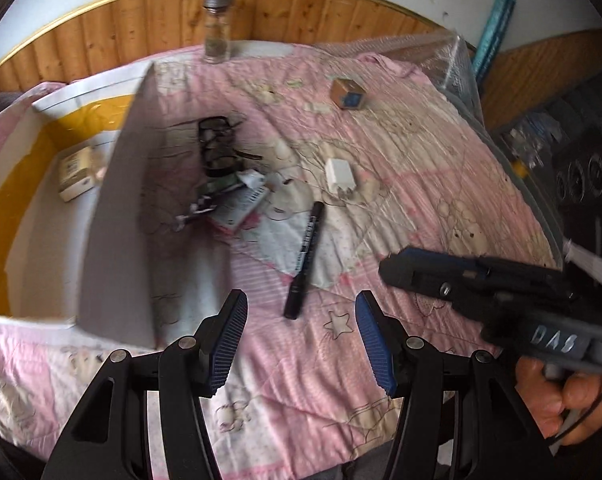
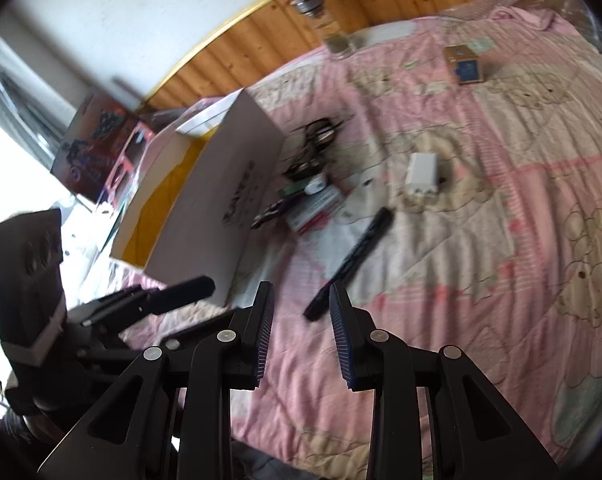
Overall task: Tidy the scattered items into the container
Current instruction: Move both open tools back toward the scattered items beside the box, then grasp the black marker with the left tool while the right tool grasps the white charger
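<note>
The task looks only at its beginning. The container, a white box (image 1: 117, 216) with a yellow lining, stands open on the pink quilt (image 1: 401, 208), and inside it I see just one small cream-coloured carton (image 1: 75, 174); the rest of its floor is bare as far as the views show.

Most items lie outside the box. Just beside its right wall there is a pile: black glasses (image 1: 217, 144), and under them some small packets and a dark cable (image 1: 229, 200), too blurred to name well. A little further from the box lies a black marker pen (image 1: 305, 260), then a white charger (image 1: 339, 174). Well apart from the box, toward the wooden headboard, sit a small brown and blue carton (image 1: 348, 94) and a glass jar (image 1: 218, 28) with a metal lid.

The left gripper (image 1: 301, 344) has its jaws wide apart and holds nothing. The right gripper (image 2: 299, 332) is also empty, jaws parted, and it points at the near end of the marker pen, so I judge this pen is the next thing to collect.
</note>
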Action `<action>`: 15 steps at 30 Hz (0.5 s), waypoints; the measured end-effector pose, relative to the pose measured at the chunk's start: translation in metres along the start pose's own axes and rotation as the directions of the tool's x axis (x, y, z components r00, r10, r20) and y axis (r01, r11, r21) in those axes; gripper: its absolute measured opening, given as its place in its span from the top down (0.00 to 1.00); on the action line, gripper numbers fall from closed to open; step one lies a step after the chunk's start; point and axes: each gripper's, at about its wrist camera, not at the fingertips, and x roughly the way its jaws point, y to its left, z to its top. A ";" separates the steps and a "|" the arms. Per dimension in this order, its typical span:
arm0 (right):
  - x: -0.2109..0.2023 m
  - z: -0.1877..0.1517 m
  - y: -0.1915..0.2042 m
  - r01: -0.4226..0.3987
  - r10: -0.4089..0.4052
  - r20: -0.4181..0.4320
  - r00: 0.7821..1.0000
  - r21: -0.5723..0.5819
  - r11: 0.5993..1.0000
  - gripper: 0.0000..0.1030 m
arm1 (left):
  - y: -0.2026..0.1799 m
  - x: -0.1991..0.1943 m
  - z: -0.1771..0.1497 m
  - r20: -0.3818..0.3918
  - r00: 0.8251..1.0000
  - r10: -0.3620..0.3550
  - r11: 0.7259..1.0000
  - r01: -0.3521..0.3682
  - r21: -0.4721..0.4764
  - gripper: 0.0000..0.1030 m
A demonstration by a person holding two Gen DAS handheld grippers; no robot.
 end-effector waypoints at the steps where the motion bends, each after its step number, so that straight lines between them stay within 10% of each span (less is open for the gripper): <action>1: -0.001 0.003 -0.004 0.008 -0.008 0.004 1.000 0.006 1.000 0.69 | -0.002 0.008 0.003 -0.010 1.000 -0.008 1.000 0.008 0.006 0.44; 15: 0.047 0.067 -0.046 0.212 -0.212 -0.008 0.977 0.016 0.977 0.58 | -0.003 0.106 0.022 -0.104 0.993 -0.048 0.999 0.048 0.000 0.52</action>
